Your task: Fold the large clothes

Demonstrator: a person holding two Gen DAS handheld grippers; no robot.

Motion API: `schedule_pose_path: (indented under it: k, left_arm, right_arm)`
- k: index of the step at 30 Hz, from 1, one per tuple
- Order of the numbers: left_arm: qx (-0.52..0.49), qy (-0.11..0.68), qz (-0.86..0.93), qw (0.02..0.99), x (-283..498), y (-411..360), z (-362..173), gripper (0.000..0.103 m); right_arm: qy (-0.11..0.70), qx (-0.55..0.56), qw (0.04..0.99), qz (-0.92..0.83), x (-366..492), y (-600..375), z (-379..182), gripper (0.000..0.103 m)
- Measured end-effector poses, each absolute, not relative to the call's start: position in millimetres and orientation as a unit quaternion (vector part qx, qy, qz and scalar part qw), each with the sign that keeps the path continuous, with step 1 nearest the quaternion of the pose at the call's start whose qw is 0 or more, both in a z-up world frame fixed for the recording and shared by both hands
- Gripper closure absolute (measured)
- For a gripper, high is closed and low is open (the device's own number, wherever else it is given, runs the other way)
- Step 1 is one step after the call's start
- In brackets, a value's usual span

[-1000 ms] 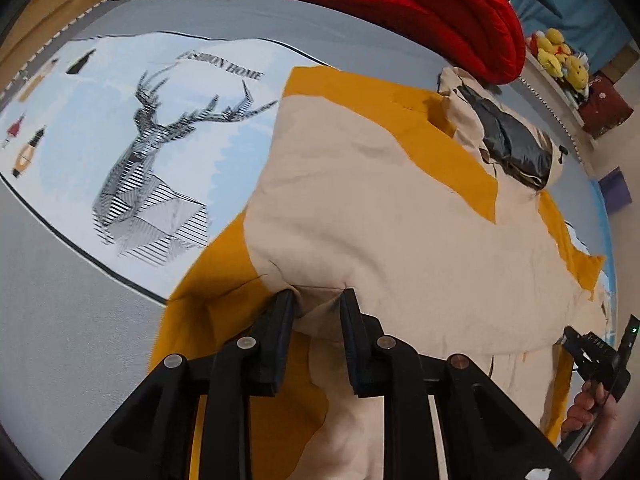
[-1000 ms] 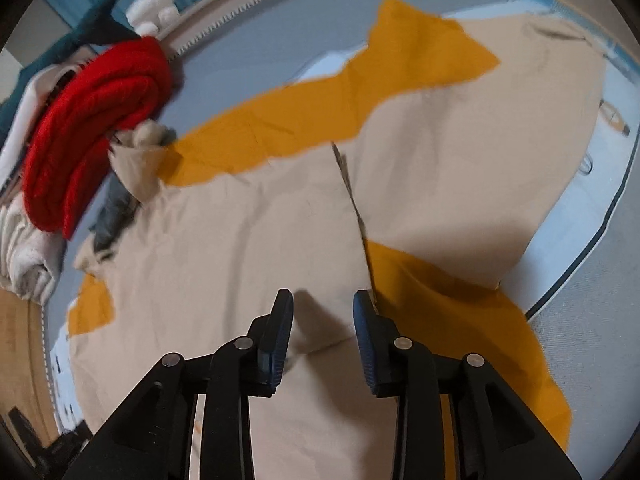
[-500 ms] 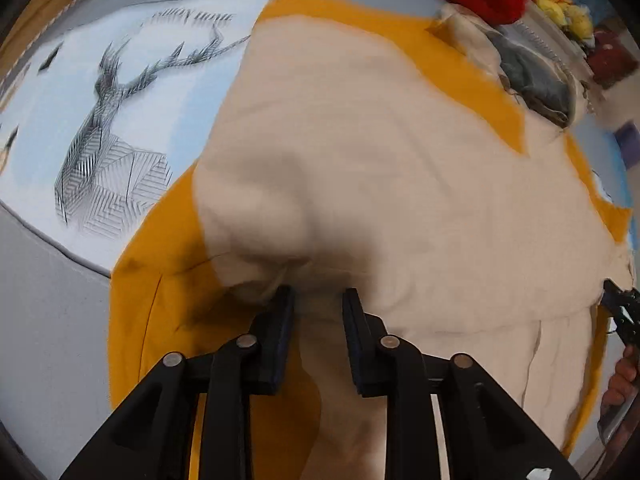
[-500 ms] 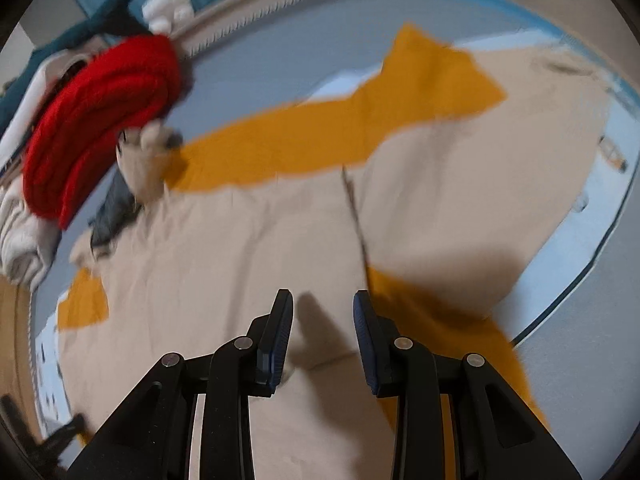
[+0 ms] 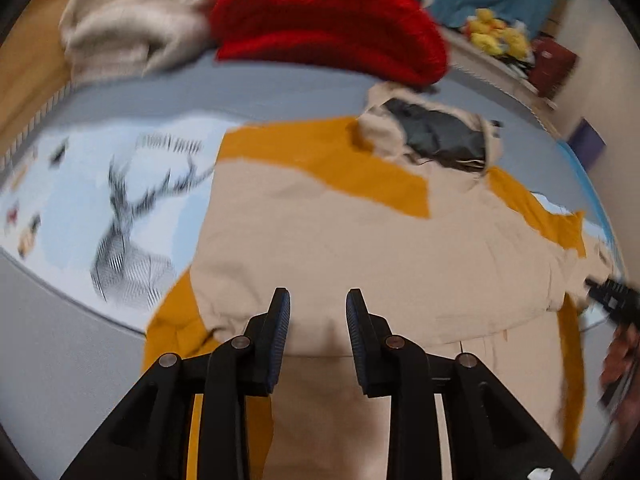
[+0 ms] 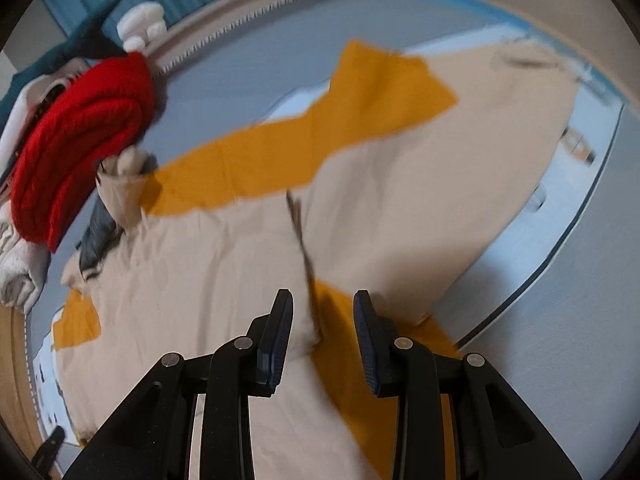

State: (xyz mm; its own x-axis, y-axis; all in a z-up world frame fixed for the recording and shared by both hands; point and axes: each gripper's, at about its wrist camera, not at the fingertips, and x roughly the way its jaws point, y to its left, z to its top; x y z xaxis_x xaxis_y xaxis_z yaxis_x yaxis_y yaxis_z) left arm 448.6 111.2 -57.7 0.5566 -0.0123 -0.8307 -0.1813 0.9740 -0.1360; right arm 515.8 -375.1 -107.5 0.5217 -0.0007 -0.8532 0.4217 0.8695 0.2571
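Both grippers are held above the bed and angled steeply down at it. The left gripper (image 5: 318, 312) is seen with its jaws parted and nothing pinched between the pads; they have just been opening, and the beige cloth lies below the tips, released. The right gripper (image 6: 323, 314) is likewise seen with a clear gap between its jaws, a folded edge of cloth lying under that gap but not clamped. At the right edge of the left wrist view the other tool and the hand (image 5: 618, 356) that carries it are caught, blurred. The surface is a bed covered by a grey bedspread (image 5: 72, 360) with a pale blue panel on which a striped deer print (image 5: 128, 240) is drawn. Along the far side a rolled red blanket (image 5: 328, 36) is piled beside a cream blanket (image 5: 132, 28), and yellow plush toys (image 5: 496, 36) are set on a ledge beyond — teal fabric is hung behind them. The task's thing, a large jacket (image 5: 360, 248) in beige with mustard-yellow panels, is spread flat over the middle of the bed. One side has been laid over the body, so that a long overlapping edge (image 6: 300, 236) is shown in the right wrist view. Its hood (image 5: 436, 136), lined in dark grey, is bunched at the far end near the red blanket.
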Motion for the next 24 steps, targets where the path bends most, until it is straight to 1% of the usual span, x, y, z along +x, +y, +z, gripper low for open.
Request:
schedule_pose_path:
  k: [2, 7, 8, 9, 13, 16, 17, 20, 24]
  left_arm:
    - [-0.081, 0.469, 0.032, 0.879, 446.5, 96.4, -55.9, 0.077]
    - [-0.072, 0.465, -0.009, 0.882, 445.1, 73.4, -45.7, 0.077]
    - [-0.074, 0.462, -0.011, 0.884, 444.5, 71.3, -42.7, 0.077]
    - [-0.077, 0.458, -0.013, 0.886, 443.4, 69.7, -39.7, 0.077]
    - [-0.093, 0.451, -0.016, 0.887, 440.2, 68.8, -33.7, 0.077]
    - [-0.097, 0.454, -0.017, 0.886, 439.7, 68.0, -34.2, 0.077]
    - [-0.1, 0.455, -0.018, 0.885, 439.7, 67.9, -35.1, 0.077]
    - [-0.11, 0.46, -0.017, 0.881, 441.9, 70.5, -39.2, 0.077]
    - [-0.1, 0.465, -0.009, 0.88, 445.5, 71.6, -46.0, 0.077]
  right_arm:
    - [0.455, 0.221, 0.853, -0.131, 511.3, -386.1, -95.9, 0.07]
    - [0.419, 0.234, 0.866, -0.139, 496.6, -423.4, -65.7, 0.071]
    - [0.41, 0.24, 0.869, -0.137, 491.1, -432.6, -55.8, 0.077]
    - [0.398, 0.245, 0.873, -0.136, 486.0, -439.6, -45.7, 0.087]
    - [0.351, 0.267, 0.886, -0.141, 461.6, -475.2, -6.1, 0.087]
    - [0.341, 0.267, 0.886, -0.166, 453.0, -516.6, 13.0, 0.086]
    - [0.341, 0.266, 0.886, -0.17, 453.8, -529.9, 14.9, 0.085]
    - [0.359, 0.261, 0.875, -0.195, 461.3, -581.8, 3.8, 0.078]
    - [0.4, 0.278, 0.844, -0.223, 474.0, -647.4, -44.0, 0.077]
